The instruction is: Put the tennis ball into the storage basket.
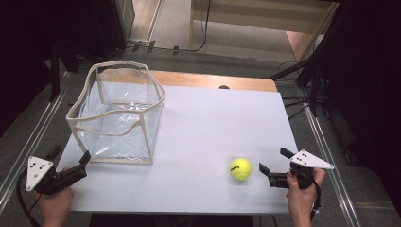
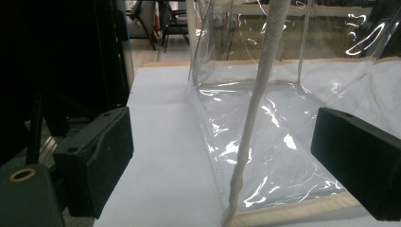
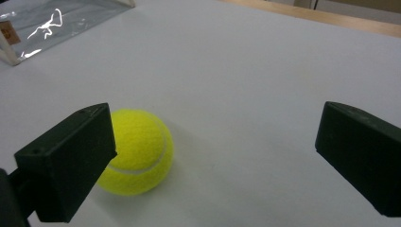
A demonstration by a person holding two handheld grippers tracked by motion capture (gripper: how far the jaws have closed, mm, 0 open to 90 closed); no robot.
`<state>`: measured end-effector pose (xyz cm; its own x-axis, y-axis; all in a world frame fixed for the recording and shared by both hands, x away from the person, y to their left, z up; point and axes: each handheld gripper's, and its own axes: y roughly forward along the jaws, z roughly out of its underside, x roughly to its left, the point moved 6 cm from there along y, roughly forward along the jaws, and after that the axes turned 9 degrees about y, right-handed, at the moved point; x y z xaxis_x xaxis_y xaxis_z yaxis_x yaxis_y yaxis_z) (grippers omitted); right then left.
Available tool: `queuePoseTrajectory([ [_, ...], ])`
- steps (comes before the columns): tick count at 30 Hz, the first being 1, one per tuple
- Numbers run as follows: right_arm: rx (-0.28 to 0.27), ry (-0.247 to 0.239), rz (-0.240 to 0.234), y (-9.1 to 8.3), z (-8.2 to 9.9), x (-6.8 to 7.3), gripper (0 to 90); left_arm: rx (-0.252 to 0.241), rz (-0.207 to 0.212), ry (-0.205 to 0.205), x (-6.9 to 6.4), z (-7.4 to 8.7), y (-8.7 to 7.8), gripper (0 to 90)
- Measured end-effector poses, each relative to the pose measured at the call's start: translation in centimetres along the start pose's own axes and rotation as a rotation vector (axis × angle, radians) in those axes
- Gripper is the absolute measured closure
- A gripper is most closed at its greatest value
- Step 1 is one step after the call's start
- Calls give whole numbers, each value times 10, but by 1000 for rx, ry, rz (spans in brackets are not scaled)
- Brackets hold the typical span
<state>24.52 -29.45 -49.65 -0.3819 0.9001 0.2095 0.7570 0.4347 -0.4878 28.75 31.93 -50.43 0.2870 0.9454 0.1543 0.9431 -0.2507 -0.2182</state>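
A yellow tennis ball (image 1: 241, 168) lies on the white table (image 1: 213, 127) near the front right. My right gripper (image 1: 273, 161) stands open just right of it, apart from it; in the right gripper view the ball (image 3: 139, 151) sits partly behind the left jaw, with the gripper (image 3: 222, 161) holding nothing. A clear plastic box with cream edging (image 1: 118, 113) stands open-topped at the left. My left gripper (image 1: 71, 158) is open beside the box's front left corner; its own view shows the box's corner seam (image 2: 255, 113) between the jaws of the gripper (image 2: 227, 151).
A wooden strip (image 1: 213, 80) runs along the table's far edge. Metal rails (image 1: 326, 142) flank both sides. Dark stands and cables (image 1: 302, 75) crowd the floor at the back right. Open tabletop lies between box and ball.
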Motion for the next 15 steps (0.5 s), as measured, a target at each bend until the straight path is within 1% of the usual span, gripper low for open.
queuePoseTrajectory([
  [2,22,-13,-12,3,-2,5,0,1,-1,3,0,0,0,69],
  [7,44,-28,-31,8,-4,11,0,-1,0,2,0,0,0,69],
  [8,58,-31,-36,10,-4,14,0,2,-1,5,0,0,0,69],
  [10,57,-34,-43,11,-5,15,0,2,-1,6,0,0,0,69],
  [15,87,-48,-59,16,-6,22,0,2,-1,4,0,0,0,69],
])
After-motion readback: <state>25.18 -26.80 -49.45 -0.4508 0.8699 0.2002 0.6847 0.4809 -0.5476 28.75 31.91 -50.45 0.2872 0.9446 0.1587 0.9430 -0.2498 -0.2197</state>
